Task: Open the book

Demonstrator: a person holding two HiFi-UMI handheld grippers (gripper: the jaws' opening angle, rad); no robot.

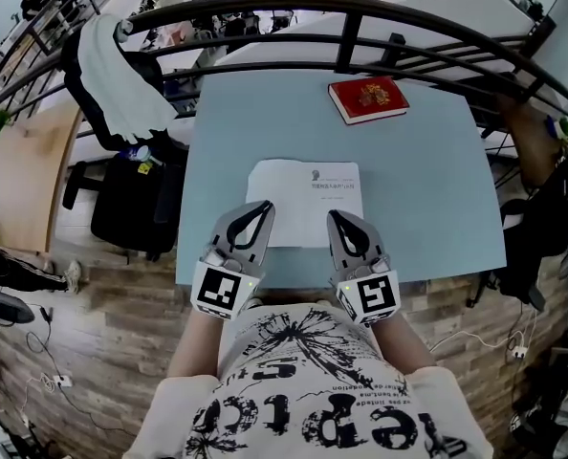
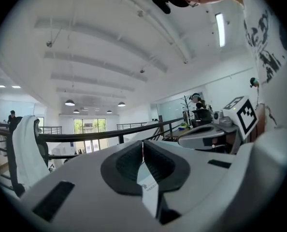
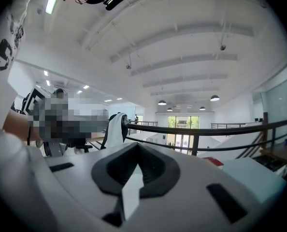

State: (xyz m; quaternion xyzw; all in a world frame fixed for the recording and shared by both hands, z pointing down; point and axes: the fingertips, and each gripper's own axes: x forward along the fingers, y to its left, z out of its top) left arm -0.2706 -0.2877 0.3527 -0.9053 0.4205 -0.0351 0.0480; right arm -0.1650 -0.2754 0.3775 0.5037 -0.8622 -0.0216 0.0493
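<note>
A white book (image 1: pixel 308 194) lies flat on the light blue table (image 1: pixel 427 189), printed side up, a little in from the near edge. My left gripper (image 1: pixel 263 206) hovers over the book's near left corner with its jaws shut and nothing between them. My right gripper (image 1: pixel 334 215) hovers over the book's near right part, also shut and empty. In the left gripper view the jaws meet at the tip (image 2: pixel 142 144), and the white book (image 2: pixel 148 182) shows through the gap below. In the right gripper view the tips (image 3: pixel 137 145) touch too. Both grippers point level, above the table.
A red book (image 1: pixel 368 98) lies at the table's far right. A curved black railing (image 1: pixel 360 27) runs behind the table. An office chair draped with a white cloth (image 1: pixel 112 75) and a black bag (image 1: pixel 136 199) stand at the left. The person's torso is close to the near edge.
</note>
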